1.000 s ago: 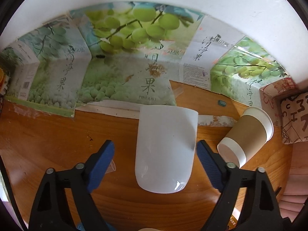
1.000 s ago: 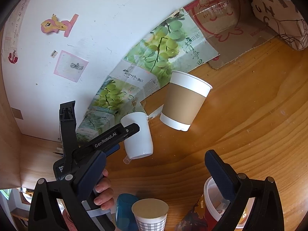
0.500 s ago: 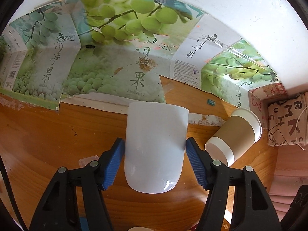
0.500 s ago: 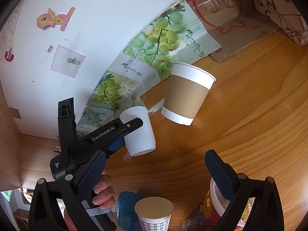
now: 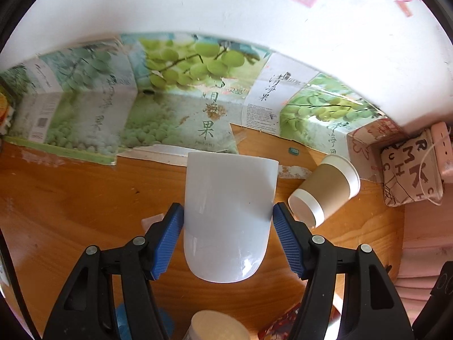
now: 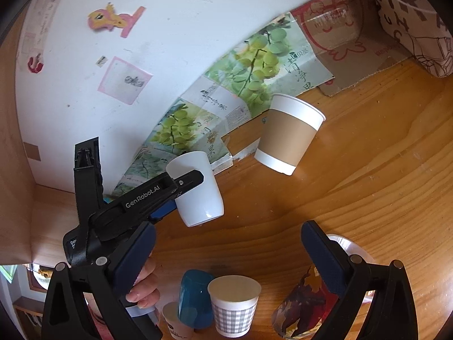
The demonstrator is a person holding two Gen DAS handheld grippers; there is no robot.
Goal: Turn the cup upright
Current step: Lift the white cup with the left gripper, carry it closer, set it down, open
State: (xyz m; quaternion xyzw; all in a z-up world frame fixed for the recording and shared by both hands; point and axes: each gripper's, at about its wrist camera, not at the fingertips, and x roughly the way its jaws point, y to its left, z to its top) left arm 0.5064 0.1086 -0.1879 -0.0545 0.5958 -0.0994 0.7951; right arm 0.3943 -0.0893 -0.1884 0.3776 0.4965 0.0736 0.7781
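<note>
A plain white cup (image 5: 228, 215) sits upside down between the blue pads of my left gripper (image 5: 226, 236), which is shut on its sides. In the right wrist view the white cup (image 6: 199, 195) is held just above the wooden table, with the left gripper (image 6: 181, 187) clamped around it. A brown-sleeved paper cup (image 5: 325, 189) stands upside down on the table to the right, also seen in the right wrist view (image 6: 287, 134). My right gripper (image 6: 226, 255) is open and empty, well in front of both cups.
Grape-printed cardboard (image 5: 181, 107) lines the back wall. A patterned bag (image 5: 410, 172) sits in the right corner. Near the front stand a checked paper cup (image 6: 233, 306), a blue cup (image 6: 195, 300), a small paper cup (image 6: 178, 325) and a red printed cup (image 6: 305, 308).
My left gripper moved in around the white cup and closed on its sides. The cup now hangs slightly off the table. My right gripper stayed open and nearly still.
</note>
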